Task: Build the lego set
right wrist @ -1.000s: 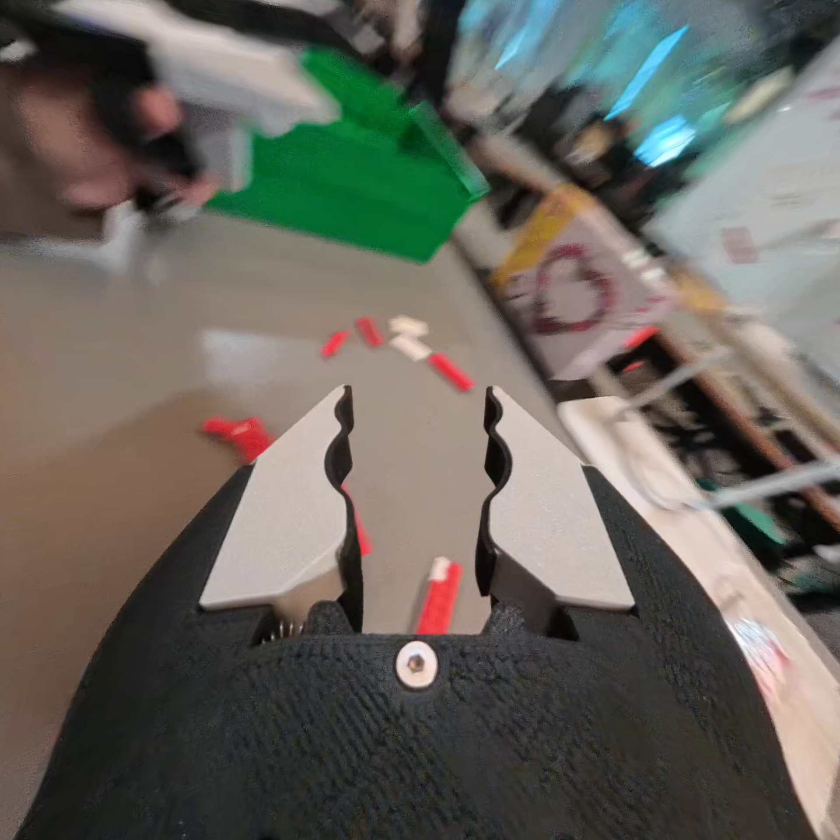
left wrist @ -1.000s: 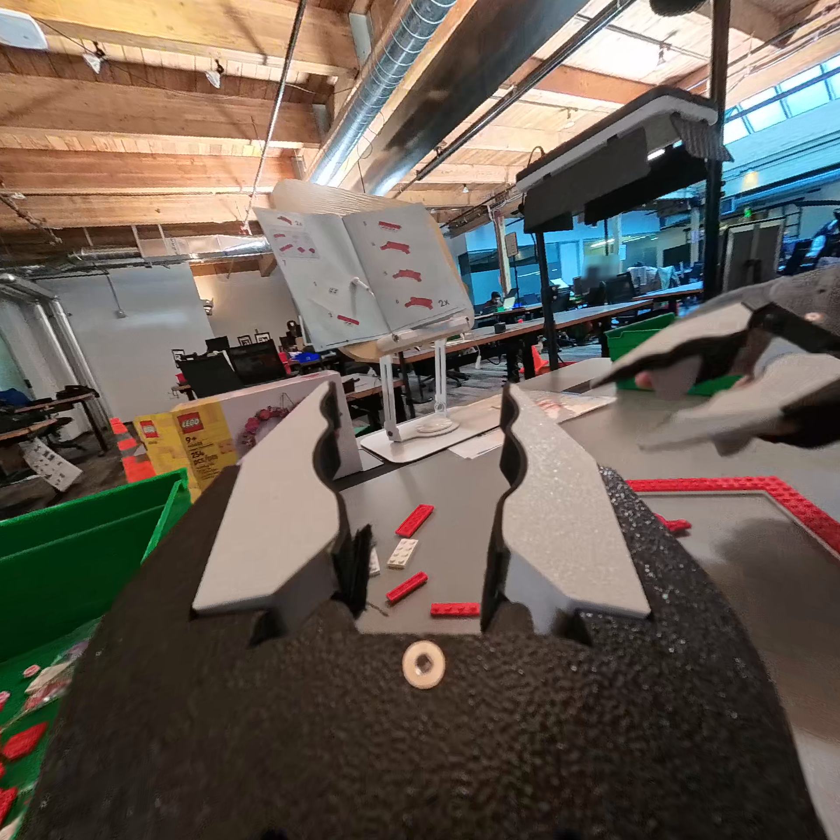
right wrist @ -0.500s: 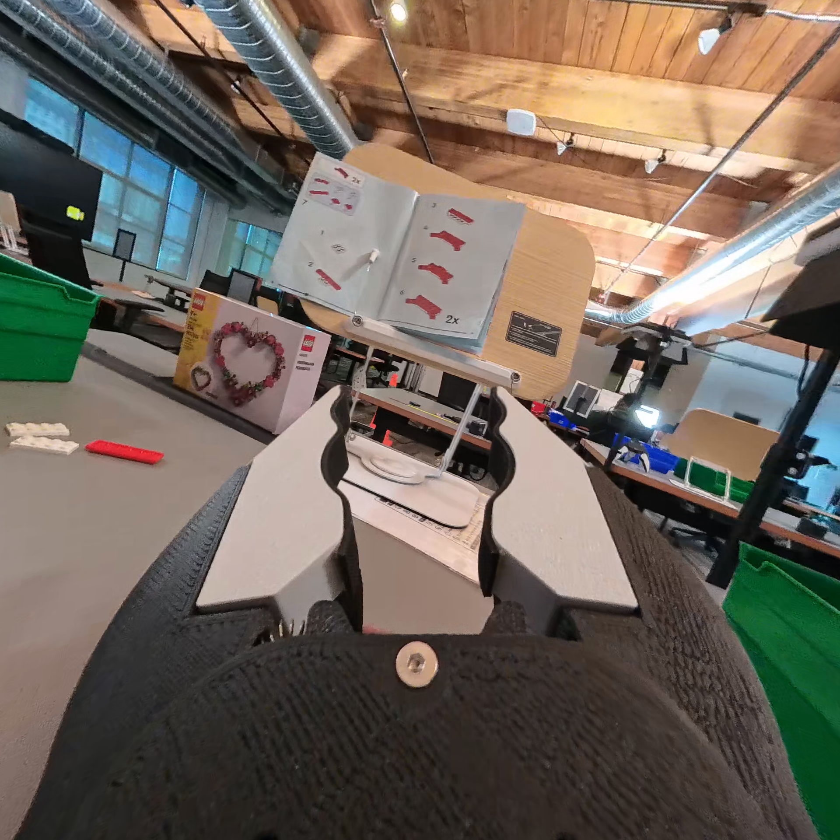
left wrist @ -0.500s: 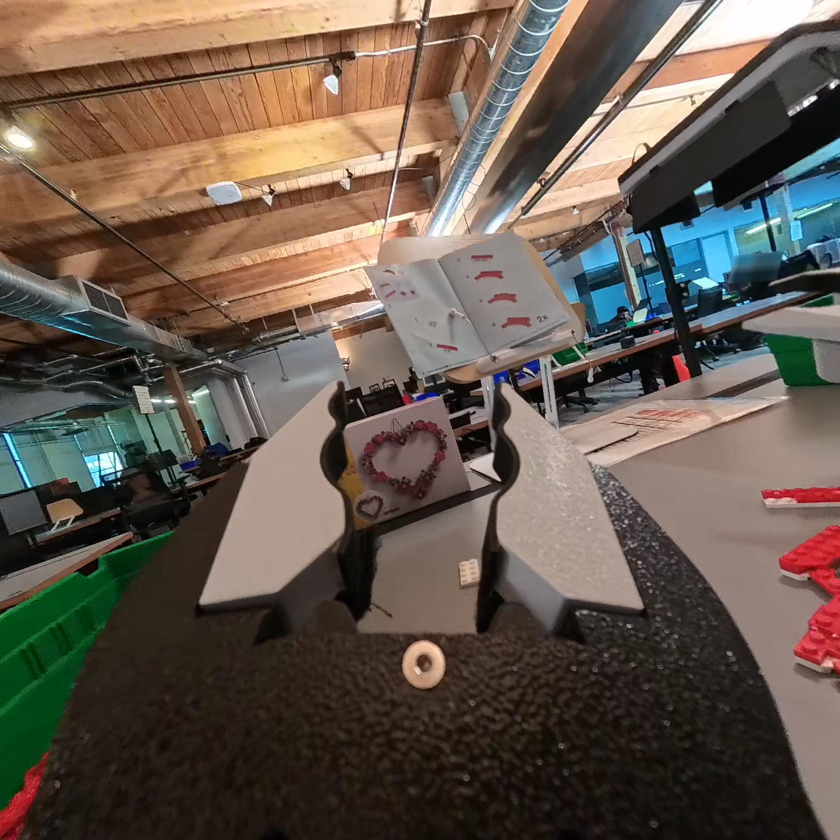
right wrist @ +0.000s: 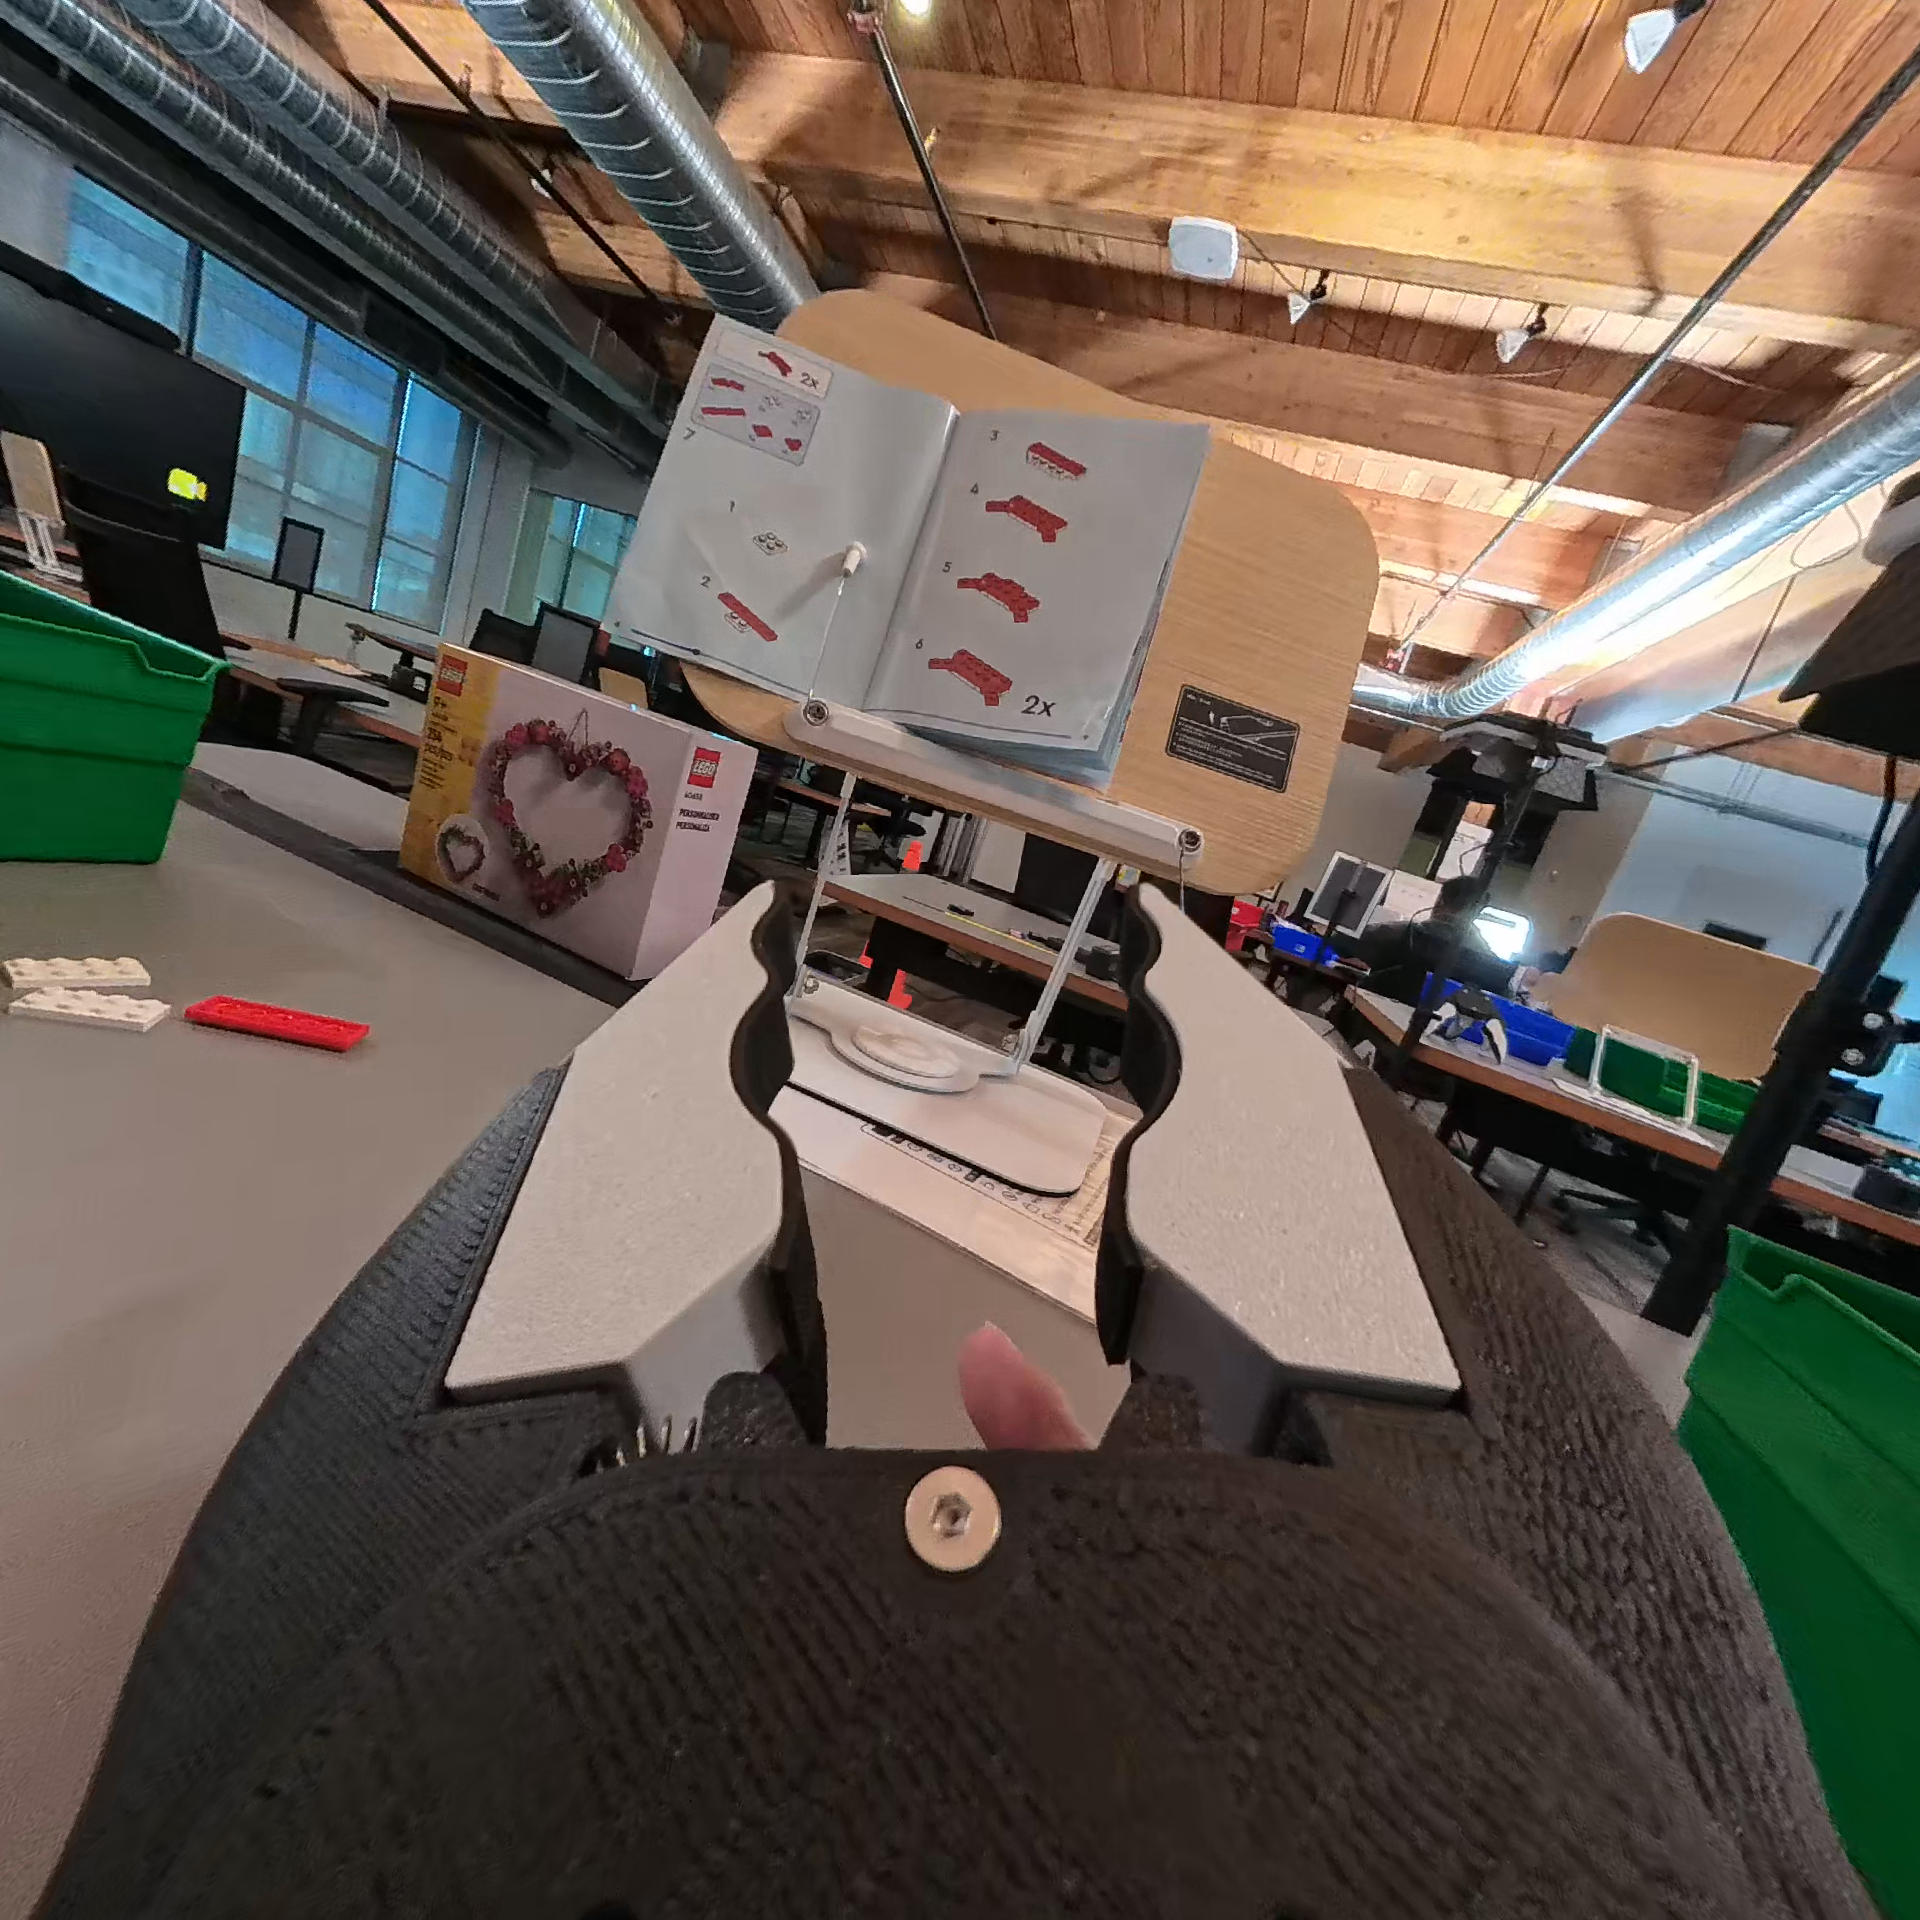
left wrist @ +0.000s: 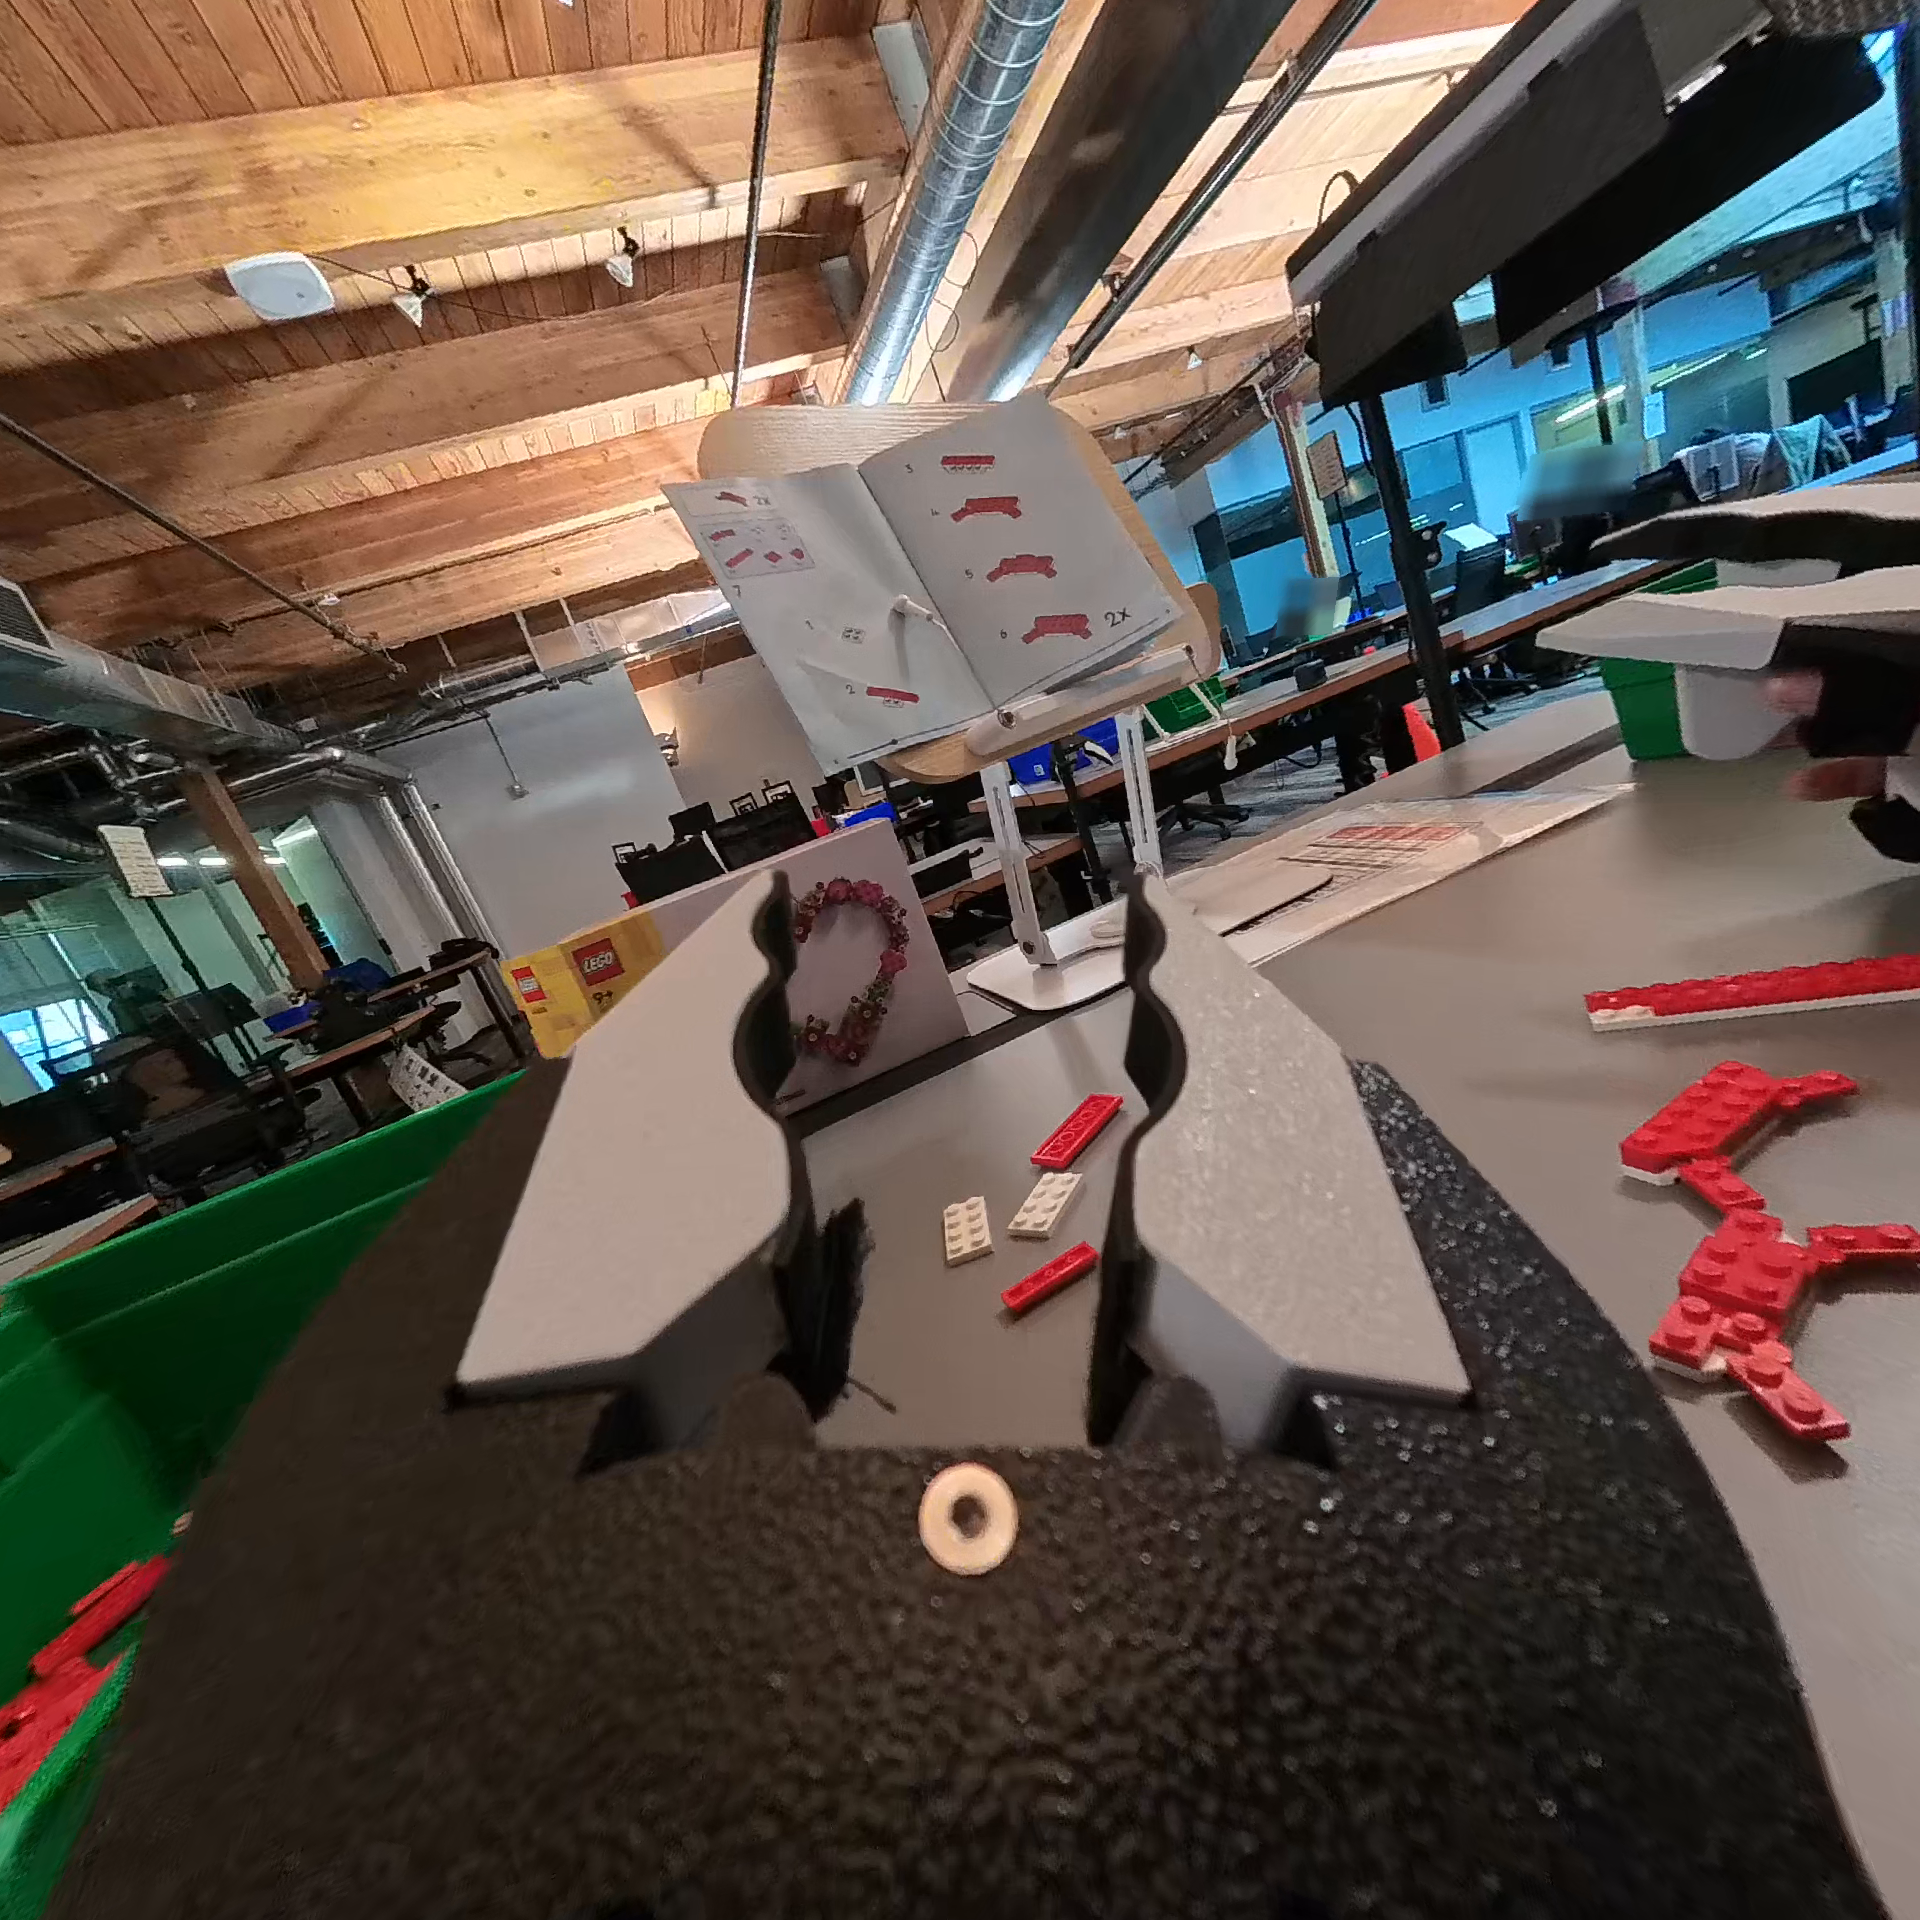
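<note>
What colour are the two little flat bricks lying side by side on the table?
White. The two little flat bricks show best in the left wrist view, between red ones.

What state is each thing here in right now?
Left gripper: open, empty.
Right gripper: open, empty.
Booklet: open on its stand.
Box: upright, closed.
Red assembly: partly built, flat on table.
Loose plates: unattached.
</note>
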